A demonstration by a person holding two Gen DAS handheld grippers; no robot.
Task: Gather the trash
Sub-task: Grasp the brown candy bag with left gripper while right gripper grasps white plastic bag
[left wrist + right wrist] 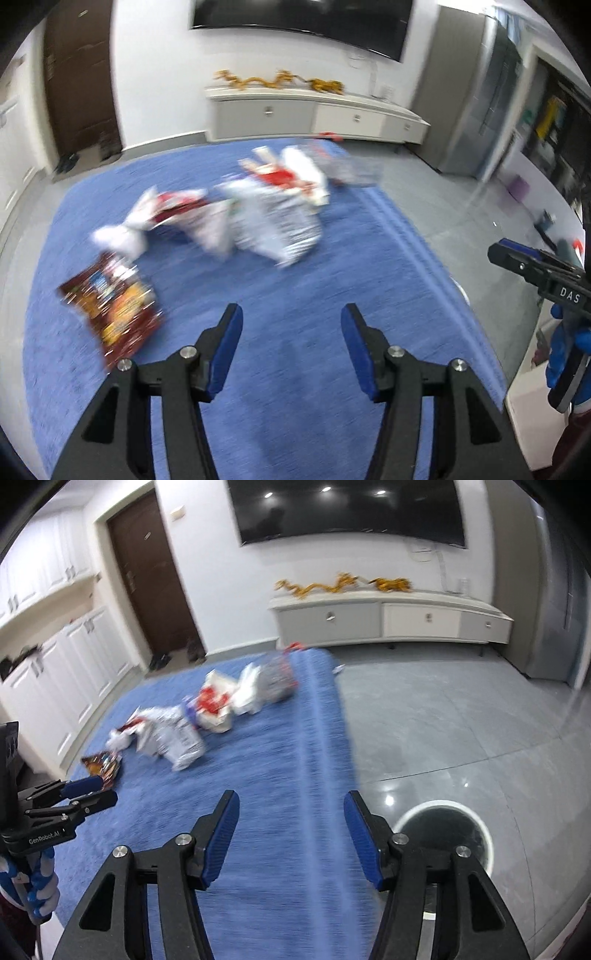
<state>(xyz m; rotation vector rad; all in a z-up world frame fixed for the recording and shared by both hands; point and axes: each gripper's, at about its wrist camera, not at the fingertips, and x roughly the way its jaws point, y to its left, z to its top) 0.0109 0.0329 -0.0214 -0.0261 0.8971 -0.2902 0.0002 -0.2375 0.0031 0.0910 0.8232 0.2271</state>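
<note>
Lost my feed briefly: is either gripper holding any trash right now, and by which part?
Nothing is held. The left gripper and right gripper both stand open and empty above the blue carpet; the dark red snack wrapper lies untouched.

A blue rug (280,302) covers grey floor tiles (461,731). On it lie a dark red snack bag (114,314) with orange and yellow print, white wrappers (273,225) with black text, and red-and-white packaging (214,705). Each claw has black arms and blue pads (218,845).
</note>
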